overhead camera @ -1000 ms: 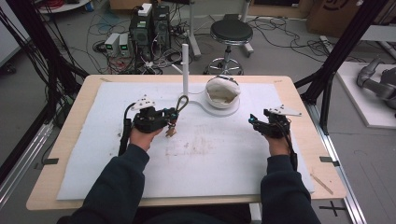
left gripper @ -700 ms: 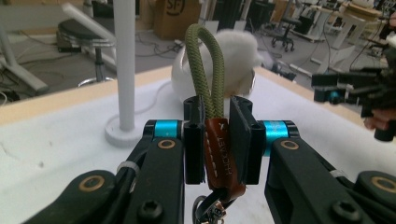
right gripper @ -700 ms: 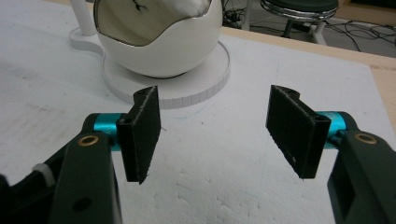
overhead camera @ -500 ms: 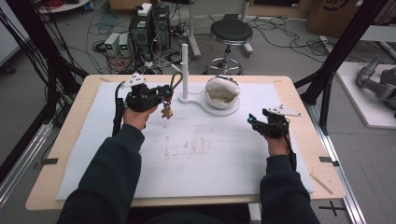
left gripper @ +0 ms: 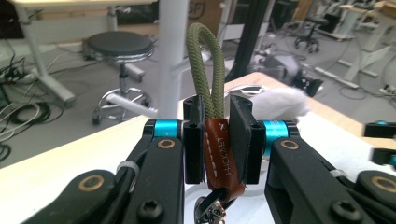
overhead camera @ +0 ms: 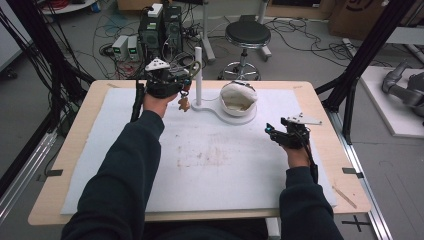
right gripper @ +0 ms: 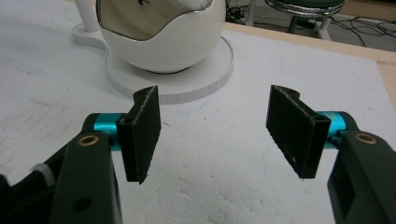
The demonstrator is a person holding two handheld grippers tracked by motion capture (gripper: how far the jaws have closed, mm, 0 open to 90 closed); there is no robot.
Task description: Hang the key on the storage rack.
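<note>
Overhead, a person sits at a white-covered table (overhead camera: pixel 210 165). At its far side, a white stand (overhead camera: pixel 220 107) carries an upright post (overhead camera: pixel 198 75) and a bowl (overhead camera: pixel 239 98). The left gripper (overhead camera: pixel 184 87) clamps a keychain (left gripper: pixel 219 154) by its brown leather tab, olive cord loop up, just beside the post. Likely hanging it: lift the loop above the post's tip, then lower. The right gripper (right gripper: pixel 219 133) rests with jaws wide apart.

Dark sleeves (overhead camera: pixel 127 165); black jaws, blue collars, brass screws
</note>
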